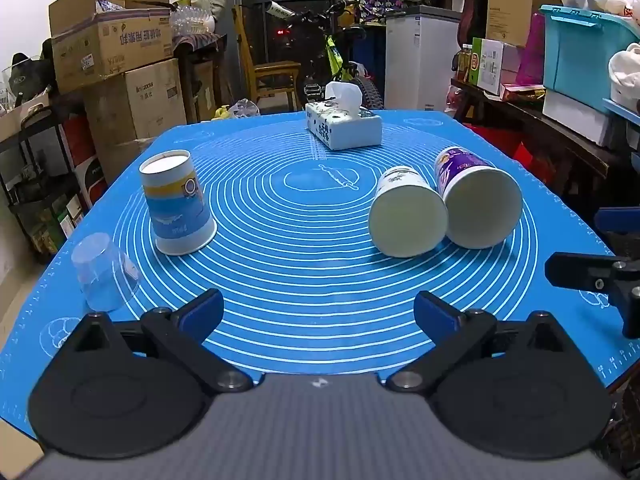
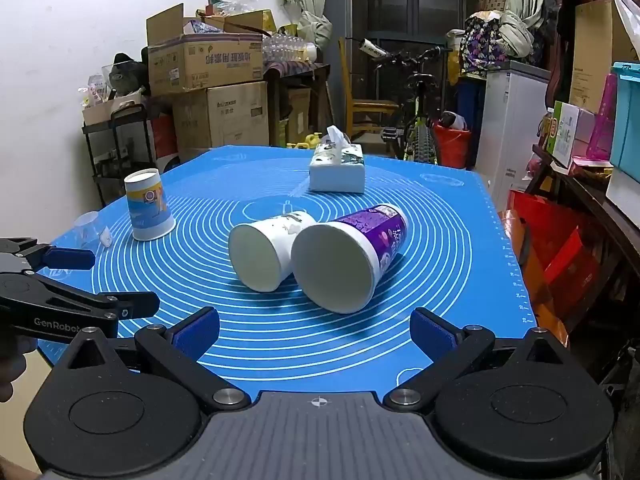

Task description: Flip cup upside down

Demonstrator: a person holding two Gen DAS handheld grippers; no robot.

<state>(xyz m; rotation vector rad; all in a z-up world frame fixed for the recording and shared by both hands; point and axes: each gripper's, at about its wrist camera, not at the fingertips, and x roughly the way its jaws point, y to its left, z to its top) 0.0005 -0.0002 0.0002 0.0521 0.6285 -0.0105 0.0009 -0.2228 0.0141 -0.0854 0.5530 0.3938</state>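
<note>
Two paper cups lie on their sides on the blue mat, mouths toward me: a white cup (image 1: pixel 406 214) (image 2: pixel 266 250) and a purple cup (image 1: pixel 476 204) (image 2: pixel 348 258), touching each other. A blue-and-yellow cup (image 1: pixel 176 204) (image 2: pixel 148 210) stands upside down at the left. A clear plastic cup (image 1: pixel 105 272) (image 2: pixel 91 229) stands upside down near the left edge. My left gripper (image 1: pixel 319 316) is open and empty, near the mat's front. My right gripper (image 2: pixel 315 330) is open and empty, just in front of the purple cup.
A tissue box (image 1: pixel 343 126) (image 2: pixel 338 170) sits at the back of the blue mat (image 1: pixel 304 280). The right gripper shows at the right edge of the left wrist view (image 1: pixel 600 280); the left gripper shows at the left of the right wrist view (image 2: pixel 68 280). Boxes, shelves and a bicycle surround the table.
</note>
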